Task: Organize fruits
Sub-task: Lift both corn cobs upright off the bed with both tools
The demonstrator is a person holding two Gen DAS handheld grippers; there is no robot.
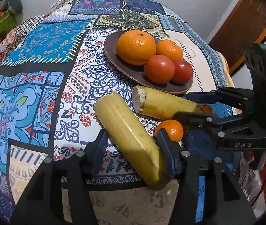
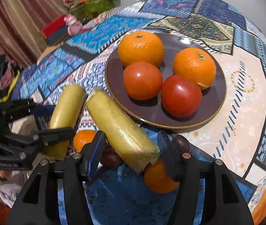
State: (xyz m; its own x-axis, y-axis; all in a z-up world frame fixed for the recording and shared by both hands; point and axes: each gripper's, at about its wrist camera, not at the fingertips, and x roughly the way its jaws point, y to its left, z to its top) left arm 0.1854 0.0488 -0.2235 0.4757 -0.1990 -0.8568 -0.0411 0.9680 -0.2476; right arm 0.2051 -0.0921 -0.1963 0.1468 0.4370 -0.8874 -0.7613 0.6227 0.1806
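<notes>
**Two banana pieces held beside the fruit plate**

Patchwork cloth (image 1: 39, 43) covers the round table I am working over. Toward the middle of it stands a brown plate (image 2: 213, 108) with two oranges (image 2: 140, 47) (image 2: 195, 67) at the back and two tomatoes (image 2: 142, 80) (image 2: 180, 95) in front, all four close together.

My left gripper (image 1: 132, 136) is clenched on the left banana piece (image 1: 125, 131), which is tilted with its cut end toward the plate and its lower end out past the table edge.

My right gripper (image 2: 131, 136) grasps the right banana piece (image 2: 121, 129), whose ragged cut end lies just beside the plate's near rim.

The two pieces lie side by side, close but apart.

A loose orange (image 1: 170, 131) sits on the cloth between the grippers. A second one (image 2: 157, 180) shows under the right gripper. A dark fruit (image 2: 180, 142) rests just beside that gripper's outer finger; I cannot tell what kind.
</notes>
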